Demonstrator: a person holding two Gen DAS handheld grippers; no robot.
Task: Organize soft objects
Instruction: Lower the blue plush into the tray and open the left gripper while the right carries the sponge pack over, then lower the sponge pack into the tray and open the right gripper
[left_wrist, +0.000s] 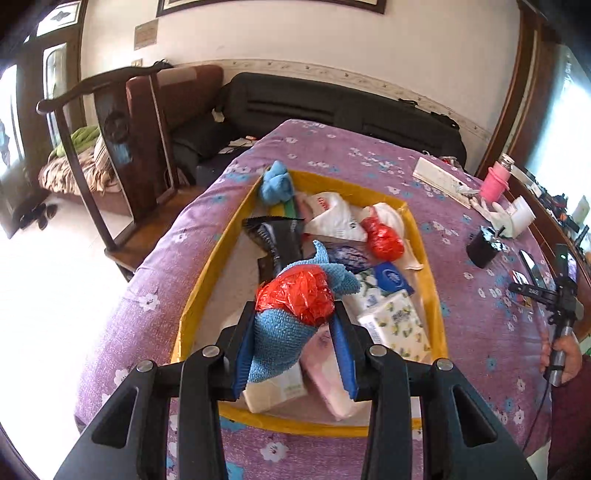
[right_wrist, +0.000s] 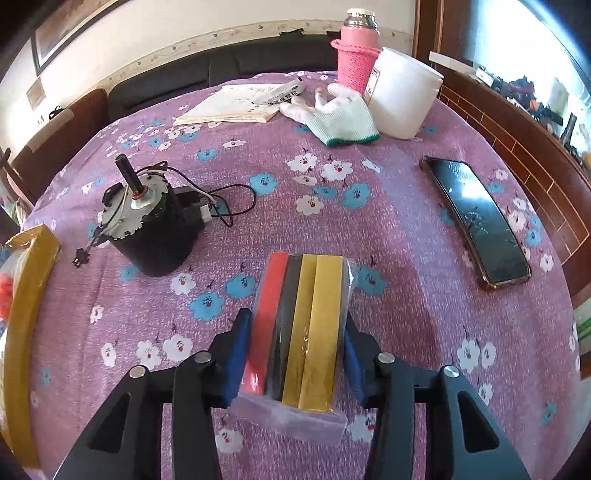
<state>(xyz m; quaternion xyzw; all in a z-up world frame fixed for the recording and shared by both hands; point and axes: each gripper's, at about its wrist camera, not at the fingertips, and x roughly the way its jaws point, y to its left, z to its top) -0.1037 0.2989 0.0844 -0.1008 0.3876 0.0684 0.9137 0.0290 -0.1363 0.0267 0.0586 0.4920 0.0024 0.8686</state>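
My left gripper (left_wrist: 293, 308) is shut on a blue knitted cloth (left_wrist: 280, 339) with a crumpled red plastic bag (left_wrist: 295, 291) bunched at its tips, held above a yellow-rimmed box (left_wrist: 207, 266). Inside the box lie another blue cloth (left_wrist: 277, 182), a white plastic bag (left_wrist: 332, 218), a second red bag (left_wrist: 382, 236), a black bag (left_wrist: 277, 240) and tissue packs (left_wrist: 395, 325). My right gripper (right_wrist: 295, 315) is shut on a clear-wrapped pack of red, black and yellow strips (right_wrist: 299, 325) resting on the purple flowered cloth (right_wrist: 388, 221).
Around the right gripper stand a black motor with wires (right_wrist: 151, 225), a phone (right_wrist: 480, 221), a white glove (right_wrist: 340, 114), a white tub (right_wrist: 402, 96), a pink bottle (right_wrist: 356, 55) and papers (right_wrist: 229, 105). The box corner (right_wrist: 29, 295) is at the left. A wooden chair (left_wrist: 122, 147) stands beyond the table.
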